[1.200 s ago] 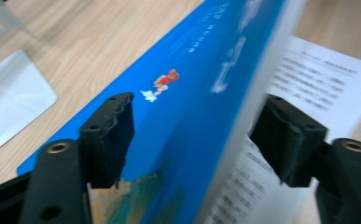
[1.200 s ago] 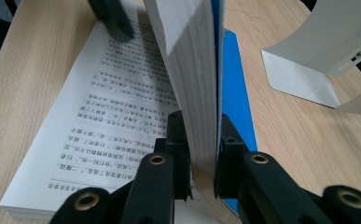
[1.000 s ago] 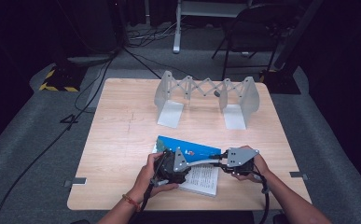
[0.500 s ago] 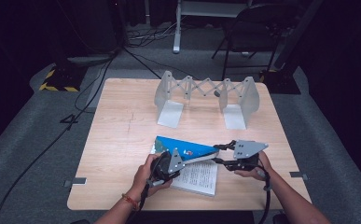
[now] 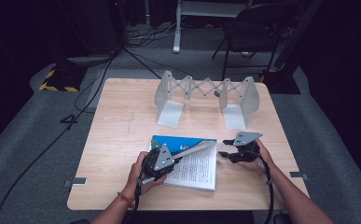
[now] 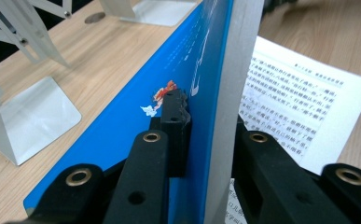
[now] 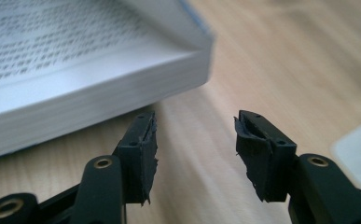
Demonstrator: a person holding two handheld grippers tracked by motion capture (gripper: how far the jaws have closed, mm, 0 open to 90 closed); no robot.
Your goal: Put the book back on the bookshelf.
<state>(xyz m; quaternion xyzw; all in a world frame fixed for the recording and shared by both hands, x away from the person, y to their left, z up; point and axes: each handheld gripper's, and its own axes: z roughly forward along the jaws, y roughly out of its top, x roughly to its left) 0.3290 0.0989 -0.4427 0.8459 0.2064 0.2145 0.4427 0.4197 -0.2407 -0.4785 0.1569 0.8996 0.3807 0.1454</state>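
Holding the blue cover [image 6: 136,126] of the book [image 5: 194,165], your left tool [image 5: 162,161] has its jaws clamped on the cover's edge, one pad on the blue outer face and the other on the grey inner face. The high view places the book flat on the table [image 5: 122,140], in front of the grey folding book rack [image 5: 206,95] and nearer to you, with the cover raised at a slant off the printed page [image 5: 197,163]. The left gripper view adds what the high view cannot resolve: the pads pressing the cover, a small red and white mark beside the upper pad, and lines of print on the exposed page [image 6: 299,112]. Your right tool [image 5: 227,149] sits just right of the book, apart from it, low over the table. The right gripper view shows its jaws [image 7: 194,154] parted with nothing between them, having just been opening, and the book's page block [image 7: 99,107] close ahead at the left, its stacked page edges visible.
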